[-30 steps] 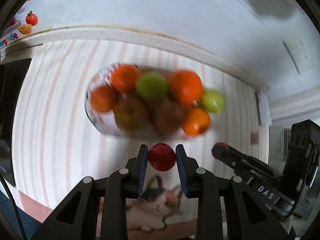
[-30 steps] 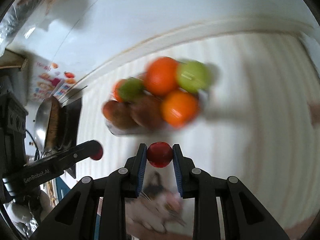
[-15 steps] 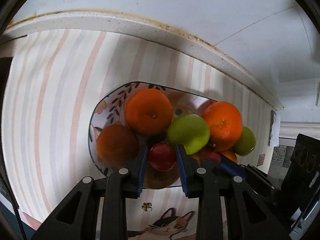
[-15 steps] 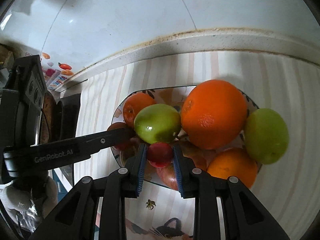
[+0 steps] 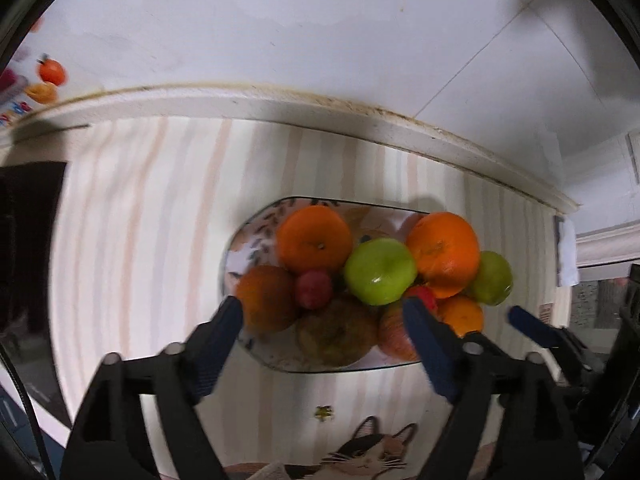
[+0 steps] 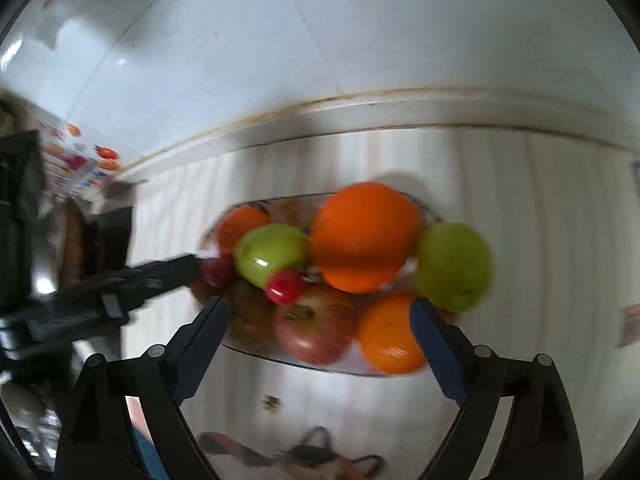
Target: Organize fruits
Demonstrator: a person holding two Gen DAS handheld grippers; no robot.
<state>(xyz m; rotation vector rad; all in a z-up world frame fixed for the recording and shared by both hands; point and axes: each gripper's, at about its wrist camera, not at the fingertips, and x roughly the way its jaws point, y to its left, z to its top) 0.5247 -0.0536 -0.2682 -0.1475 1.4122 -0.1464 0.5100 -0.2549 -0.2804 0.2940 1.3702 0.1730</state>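
Observation:
A patterned oval plate [image 5: 236, 256] on the striped cloth holds oranges, green apples, a red apple and brown fruits. A small dark-red fruit [image 5: 314, 289] lies among them left of the green apple [image 5: 379, 272]. A second small red fruit [image 6: 285, 286] rests on the red apple [image 6: 316, 328] below a green apple [image 6: 270, 254]. My left gripper [image 5: 326, 316] is open and empty, its jaws wide just in front of the plate. My right gripper [image 6: 318, 320] is open and empty too, its jaws either side of the plate's [image 6: 256, 354] near rim.
A wall with a white ledge [image 5: 280, 108] runs behind the plate. A dark appliance [image 5: 28, 216] stands at the left. A cat picture [image 5: 368, 456] is printed on the cloth in front of the plate. A printed fruit carton [image 6: 76, 160] stands at far left.
Both grippers opened and let their small red fruits go onto the plate. Both have drawn back a little from the fruit pile.

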